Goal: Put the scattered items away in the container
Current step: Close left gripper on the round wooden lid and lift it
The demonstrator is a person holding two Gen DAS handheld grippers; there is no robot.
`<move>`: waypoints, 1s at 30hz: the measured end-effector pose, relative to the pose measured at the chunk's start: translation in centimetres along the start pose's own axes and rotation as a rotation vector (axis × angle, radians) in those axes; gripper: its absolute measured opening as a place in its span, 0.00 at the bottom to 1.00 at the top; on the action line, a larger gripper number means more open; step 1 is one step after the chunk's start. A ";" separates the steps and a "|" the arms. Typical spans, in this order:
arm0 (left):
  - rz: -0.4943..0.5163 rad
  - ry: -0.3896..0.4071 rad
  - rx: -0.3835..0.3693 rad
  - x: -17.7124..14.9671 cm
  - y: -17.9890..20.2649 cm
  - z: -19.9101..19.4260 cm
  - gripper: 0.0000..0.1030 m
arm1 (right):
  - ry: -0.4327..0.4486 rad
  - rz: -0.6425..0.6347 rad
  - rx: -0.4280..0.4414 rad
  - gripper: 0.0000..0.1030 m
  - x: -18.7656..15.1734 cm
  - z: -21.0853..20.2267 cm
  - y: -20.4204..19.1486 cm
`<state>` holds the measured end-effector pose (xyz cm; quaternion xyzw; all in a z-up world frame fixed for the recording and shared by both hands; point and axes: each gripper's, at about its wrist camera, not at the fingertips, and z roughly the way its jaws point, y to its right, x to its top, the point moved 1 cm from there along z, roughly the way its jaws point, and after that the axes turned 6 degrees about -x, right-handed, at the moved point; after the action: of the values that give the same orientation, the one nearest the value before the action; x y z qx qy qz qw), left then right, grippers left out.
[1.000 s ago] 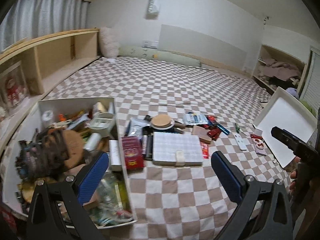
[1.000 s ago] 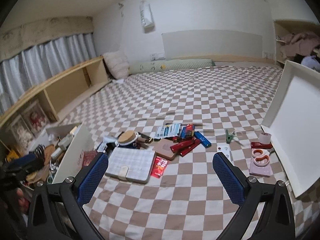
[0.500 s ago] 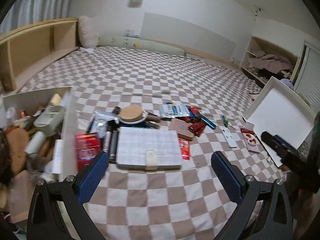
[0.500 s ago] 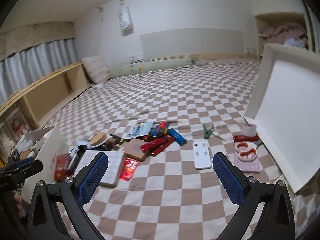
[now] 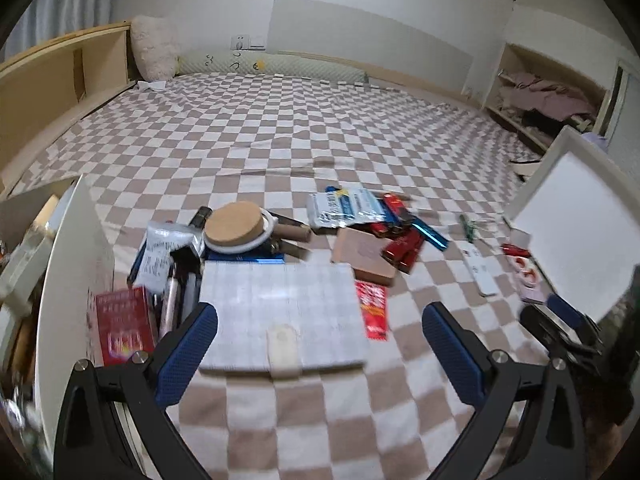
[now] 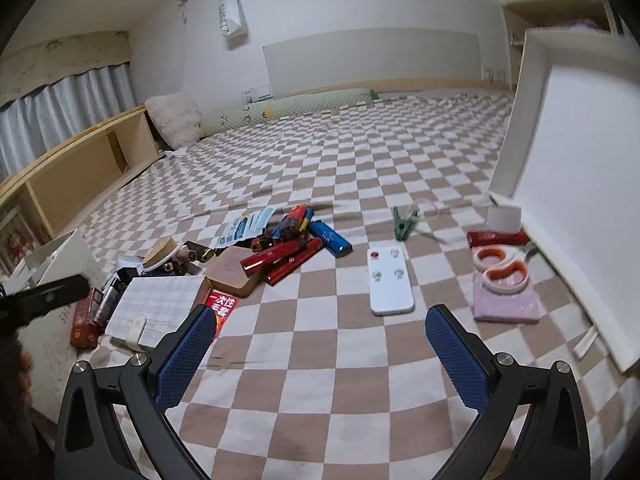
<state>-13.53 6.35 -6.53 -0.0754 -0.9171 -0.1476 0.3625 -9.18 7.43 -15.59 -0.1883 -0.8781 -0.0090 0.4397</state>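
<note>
Scattered items lie on the checkered bed cover. My left gripper (image 5: pixel 320 344) is open, hovering just in front of a white gridded case (image 5: pixel 280 312) with a red packet (image 5: pixel 373 309) beside it. A cork lid (image 5: pixel 234 222), red sticks (image 5: pixel 402 246) and a brown pad (image 5: pixel 362 254) lie behind. The white container (image 5: pixel 66 256) stands at the left with a red box (image 5: pixel 122 322) against its wall. My right gripper (image 6: pixel 320 344) is open and empty, short of a white remote (image 6: pixel 389 280). Orange-handled scissors (image 6: pixel 502 268) rest on a pink pad (image 6: pixel 506 304).
A white lid (image 6: pixel 576 208) leans upright at the right, also the white lid (image 5: pixel 580 236) in the left wrist view. A green clip (image 6: pixel 402 222) and blue lighter (image 6: pixel 330 238) lie mid-bed. Wooden shelving (image 5: pixel 52 80) lines the left side; pillows sit at the far end.
Both grippers have moved forward and rightward toward the pile. The left view swung off the container onto the gridded case; the right view closed in on the remote and scissors. Both stayed open.
</note>
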 end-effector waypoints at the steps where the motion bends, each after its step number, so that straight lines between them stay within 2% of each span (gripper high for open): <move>1: -0.005 0.000 0.006 0.4 -0.3 0.5 1.00 | -0.004 0.005 0.007 1.00 -0.1 0.2 0.1; 7: -0.076 -0.023 0.035 3.8 -2.5 4.3 1.00 | -0.018 0.001 0.039 1.00 -0.5 1.0 0.1; 13: -0.195 -0.056 0.052 6.5 -5.7 7.3 0.98 | -0.052 -0.003 0.050 1.00 -0.9 1.9 -0.1; 18: -0.270 -0.127 0.073 7.8 -8.2 10.7 0.98 | -0.074 0.014 0.055 1.00 -1.1 2.3 0.3; 20: -0.274 -0.152 0.084 7.9 -8.9 11.7 0.92 | -0.080 0.018 0.054 1.00 -1.1 2.5 0.4; 21: -0.272 -0.162 0.089 7.8 -9.0 12.1 0.86 | -0.086 0.021 0.049 1.00 -1.1 2.6 0.4; 24: -0.239 -0.195 0.132 7.6 -9.6 13.3 0.84 | -0.103 0.023 0.045 1.00 -1.2 2.9 0.4; 28: -0.250 -0.207 0.105 7.0 -10.2 13.8 0.83 | -0.115 0.018 0.043 1.00 -1.3 3.2 0.3; 29: -0.246 -0.207 0.103 6.8 -10.2 13.9 0.81 | -0.117 0.017 0.043 1.00 -1.3 3.3 0.3; 30: -0.236 -0.208 0.104 6.7 -10.2 14.0 0.73 | -0.121 0.017 0.042 1.00 -1.3 3.3 0.3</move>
<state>-29.85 1.44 -13.83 0.0366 -0.9586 -0.1330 0.2492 -10.94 7.93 -18.71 -0.1866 -0.9015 0.0247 0.3897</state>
